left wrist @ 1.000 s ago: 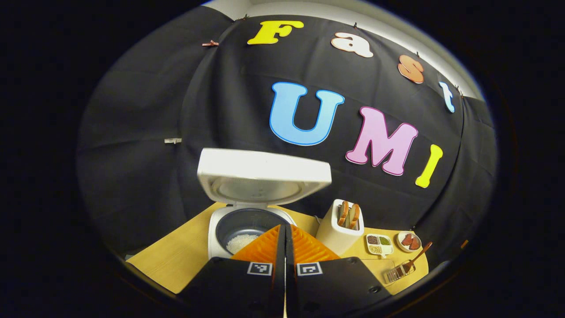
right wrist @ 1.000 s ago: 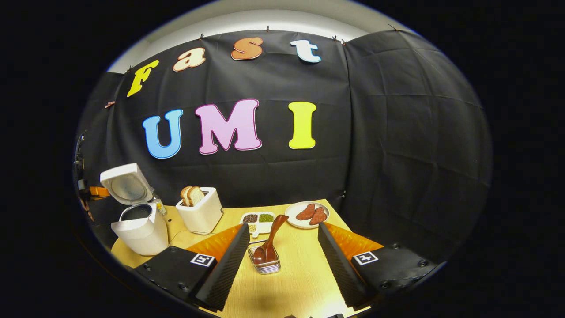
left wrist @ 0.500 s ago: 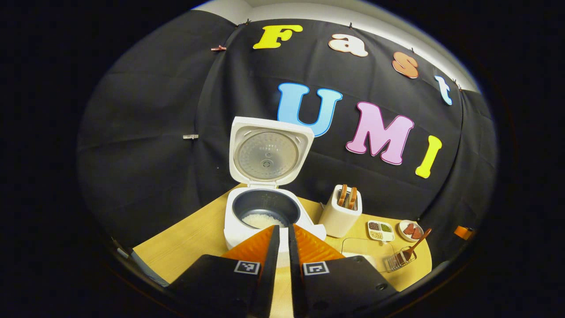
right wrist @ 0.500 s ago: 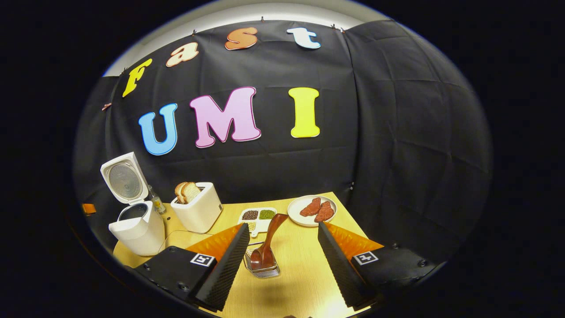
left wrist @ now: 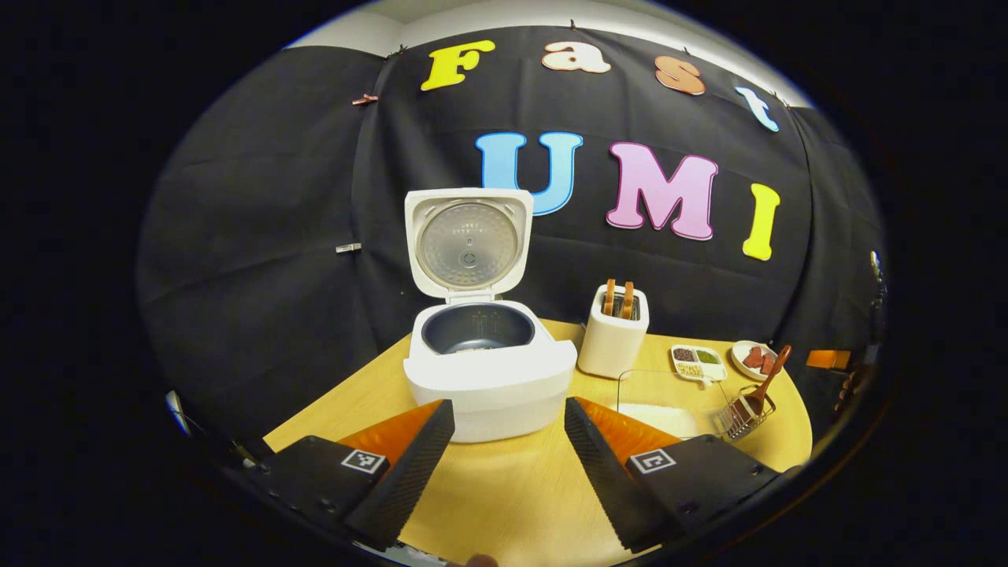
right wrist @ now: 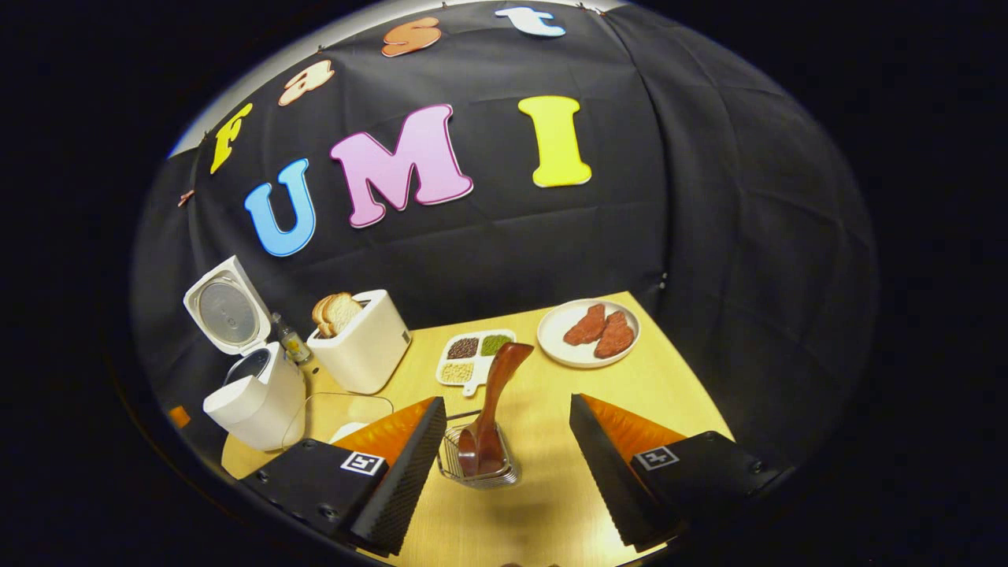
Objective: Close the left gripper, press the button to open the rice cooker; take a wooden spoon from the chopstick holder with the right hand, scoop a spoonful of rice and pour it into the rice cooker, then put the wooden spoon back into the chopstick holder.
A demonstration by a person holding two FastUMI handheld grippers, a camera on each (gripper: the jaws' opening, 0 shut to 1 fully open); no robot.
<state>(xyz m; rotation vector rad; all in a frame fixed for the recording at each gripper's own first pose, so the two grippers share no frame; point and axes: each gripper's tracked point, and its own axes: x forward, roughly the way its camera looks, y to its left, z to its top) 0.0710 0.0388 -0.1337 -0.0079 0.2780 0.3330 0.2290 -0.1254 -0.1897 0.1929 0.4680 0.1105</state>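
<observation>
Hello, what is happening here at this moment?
A person works with two hand-held grippers at a wooden table. The rice cooker stands with its lid up. The left hand-held gripper is open in front of it and holds nothing. The right hand-held gripper is open too, on either side of the wire chopstick holder, where the wooden spoon leans, not yet gripped. No rice has been scooped so far.
</observation>
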